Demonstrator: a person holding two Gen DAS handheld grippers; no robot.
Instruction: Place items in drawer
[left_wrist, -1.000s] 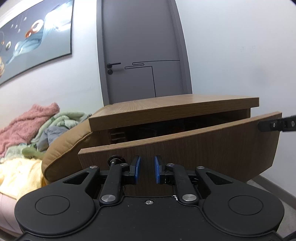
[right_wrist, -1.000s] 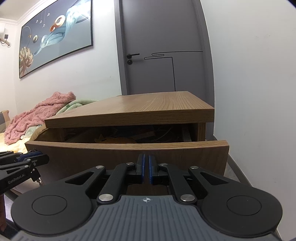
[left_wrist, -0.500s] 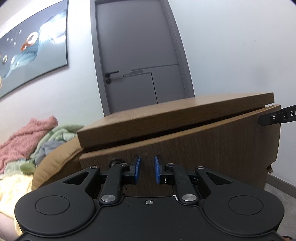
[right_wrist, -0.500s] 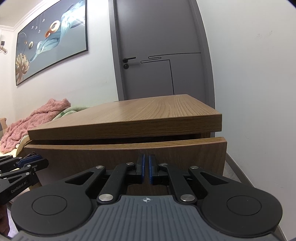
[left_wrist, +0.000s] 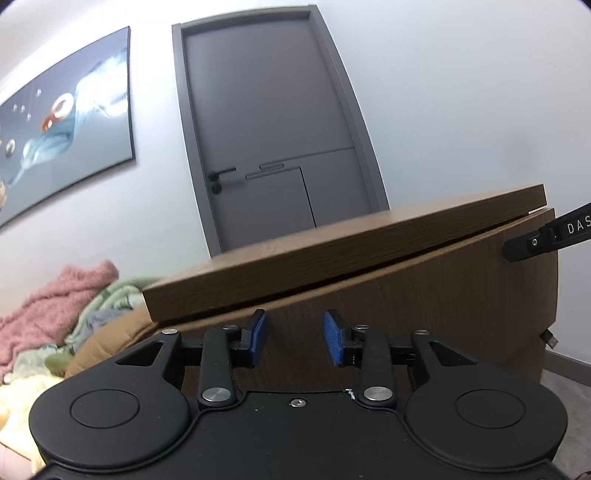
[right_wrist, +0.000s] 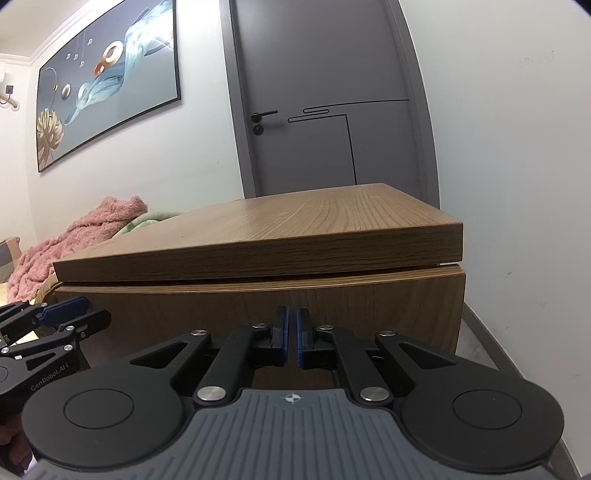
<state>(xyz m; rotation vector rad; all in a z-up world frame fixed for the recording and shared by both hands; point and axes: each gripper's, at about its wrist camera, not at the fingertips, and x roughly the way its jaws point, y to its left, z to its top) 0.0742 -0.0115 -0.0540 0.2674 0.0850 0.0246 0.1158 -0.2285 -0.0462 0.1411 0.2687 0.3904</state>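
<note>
The wooden drawer front (left_wrist: 424, 306) (right_wrist: 258, 310) of a low bedside cabinet sits pushed in under the cabinet top (left_wrist: 332, 240) (right_wrist: 295, 229), with only a thin gap showing. What is inside is hidden. My left gripper (left_wrist: 294, 341) is open and empty, its blue pads (left_wrist: 258, 336) close to the drawer front near its left end. My right gripper (right_wrist: 290, 338) is shut and empty, right at the middle of the drawer front. The left gripper also shows in the right wrist view (right_wrist: 55, 325), and the right one in the left wrist view (left_wrist: 546, 236).
A grey door (right_wrist: 325, 103) stands behind the cabinet. A white wall (right_wrist: 517, 166) runs close along the cabinet's right side. A bed with a pink blanket (right_wrist: 74, 232), green and yellow cloth (left_wrist: 22, 398) and a brown cushion (left_wrist: 110, 343) lies to the left. A framed picture (right_wrist: 107, 81) hangs above.
The drawer has gone from wide open to pushed in. Both grippers moved forward with it. My left gripper's jaws have opened wider.
</note>
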